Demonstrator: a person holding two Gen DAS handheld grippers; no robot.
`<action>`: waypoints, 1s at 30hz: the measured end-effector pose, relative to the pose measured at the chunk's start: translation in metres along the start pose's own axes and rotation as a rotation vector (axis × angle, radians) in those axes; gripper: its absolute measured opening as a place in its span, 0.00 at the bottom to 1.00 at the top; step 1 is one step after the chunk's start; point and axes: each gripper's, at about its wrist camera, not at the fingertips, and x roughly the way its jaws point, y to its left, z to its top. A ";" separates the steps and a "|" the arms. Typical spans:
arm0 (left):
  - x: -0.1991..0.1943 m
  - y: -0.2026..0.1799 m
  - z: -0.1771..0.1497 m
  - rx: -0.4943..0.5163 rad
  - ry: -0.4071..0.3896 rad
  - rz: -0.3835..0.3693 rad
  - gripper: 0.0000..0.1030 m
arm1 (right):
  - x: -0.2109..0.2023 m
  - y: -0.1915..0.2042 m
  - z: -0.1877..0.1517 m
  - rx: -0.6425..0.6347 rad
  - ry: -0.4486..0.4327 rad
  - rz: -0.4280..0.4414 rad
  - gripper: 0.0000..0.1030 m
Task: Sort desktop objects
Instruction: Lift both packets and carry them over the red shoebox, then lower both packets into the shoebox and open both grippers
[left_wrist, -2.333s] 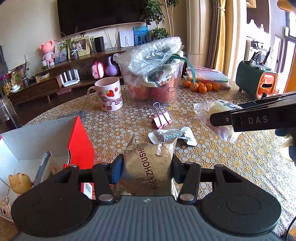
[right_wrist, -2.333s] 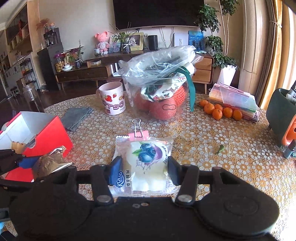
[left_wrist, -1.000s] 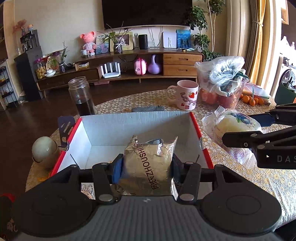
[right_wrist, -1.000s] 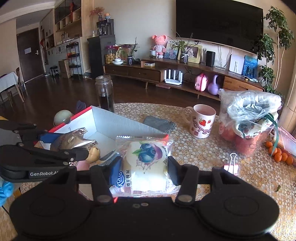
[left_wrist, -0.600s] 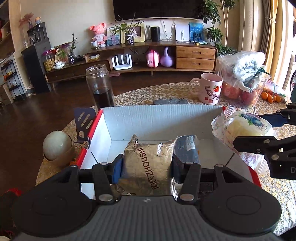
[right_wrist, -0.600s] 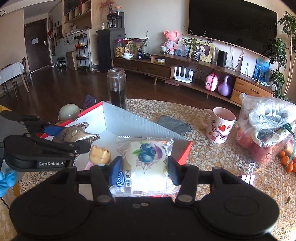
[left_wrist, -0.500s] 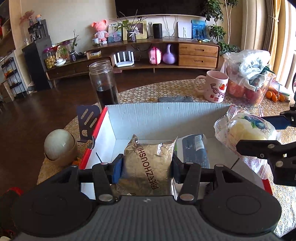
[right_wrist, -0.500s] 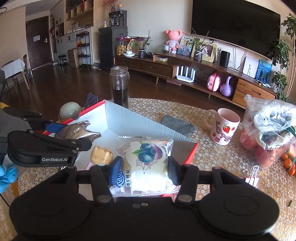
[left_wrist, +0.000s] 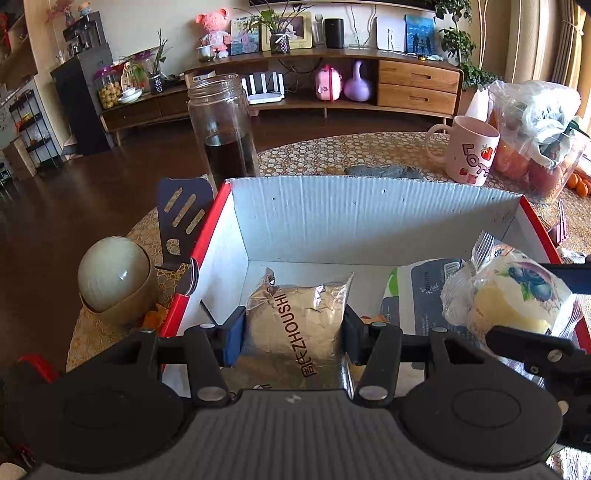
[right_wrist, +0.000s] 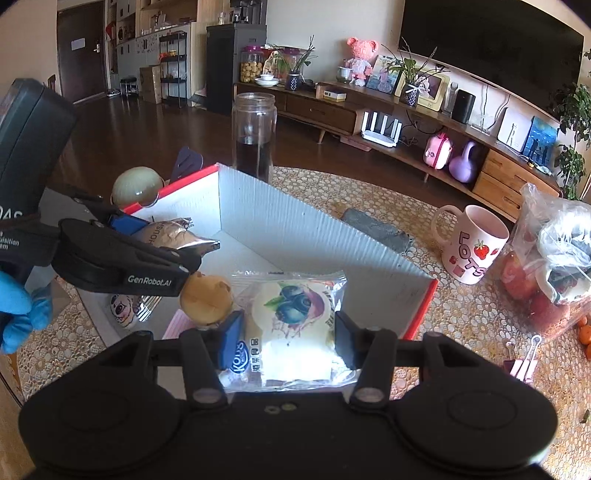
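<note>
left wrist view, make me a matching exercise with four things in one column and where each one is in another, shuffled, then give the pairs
Things:
1. silver foil packet
2. blueberry bun packet
3. glass jar
4. pink mug

Places:
A. on the table behind the box's far left corner
B. clamped in the left gripper over the box
C. on the table beyond the box's far right side
D. clamped in the right gripper, at the box's right side

Pairs: 1-B, 2-D, 3-A, 4-C
</note>
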 end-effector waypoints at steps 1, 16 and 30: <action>0.001 0.000 0.000 -0.010 0.000 -0.002 0.50 | 0.003 0.001 0.000 0.000 0.007 -0.004 0.50; -0.003 -0.034 -0.007 -0.015 0.010 -0.021 0.53 | 0.015 0.016 -0.010 -0.090 0.042 -0.015 0.51; -0.020 -0.045 -0.016 -0.053 -0.007 0.006 0.79 | -0.013 0.012 -0.017 -0.106 0.006 0.002 0.71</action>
